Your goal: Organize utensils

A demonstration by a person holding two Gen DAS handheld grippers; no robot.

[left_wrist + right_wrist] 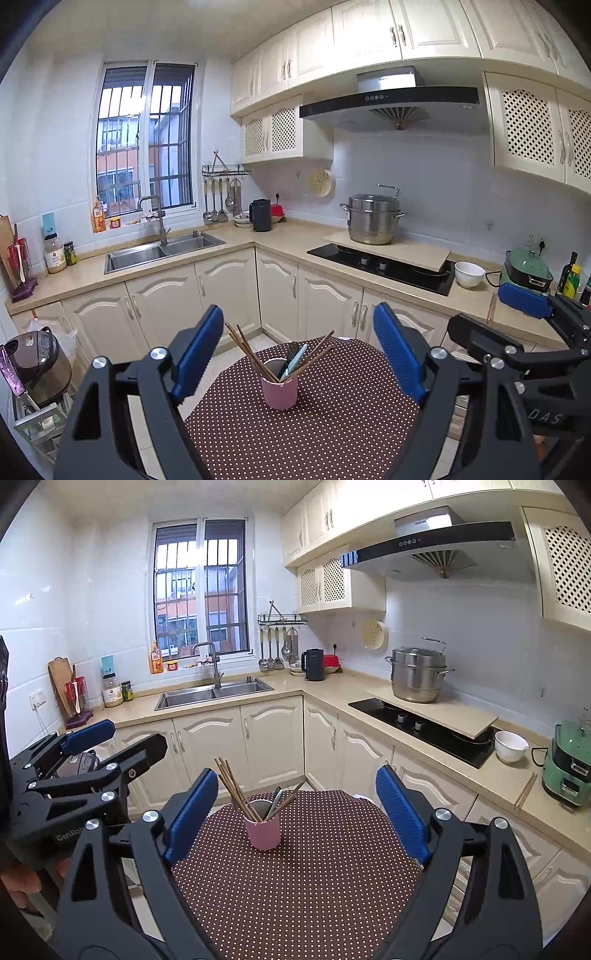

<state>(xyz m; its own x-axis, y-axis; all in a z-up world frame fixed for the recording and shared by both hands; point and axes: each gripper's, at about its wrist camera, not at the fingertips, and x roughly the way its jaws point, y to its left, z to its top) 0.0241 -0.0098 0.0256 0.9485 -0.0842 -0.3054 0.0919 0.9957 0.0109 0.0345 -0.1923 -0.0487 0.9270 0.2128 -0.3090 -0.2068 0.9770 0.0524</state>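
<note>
A pink cup [279,393] stands upright on the brown polka-dot table [314,435]. It holds several wooden chopsticks [245,349] and a pale blue-handled utensil [295,360]. My left gripper [299,354] is open and empty, held above the table with the cup between its blue pads. The cup also shows in the right wrist view [263,832], with chopsticks [234,788] and a grey utensil [275,801] in it. My right gripper [295,812] is open and empty, behind the cup. Each gripper shows at the edge of the other's view.
An L-shaped counter runs behind the table with a sink [214,694], a black hob [424,723], a steel pot [417,679] and a white bowl [511,746]. A pair of chopsticks [525,790] lies on the counter at right. A rice cooker [37,365] stands at left.
</note>
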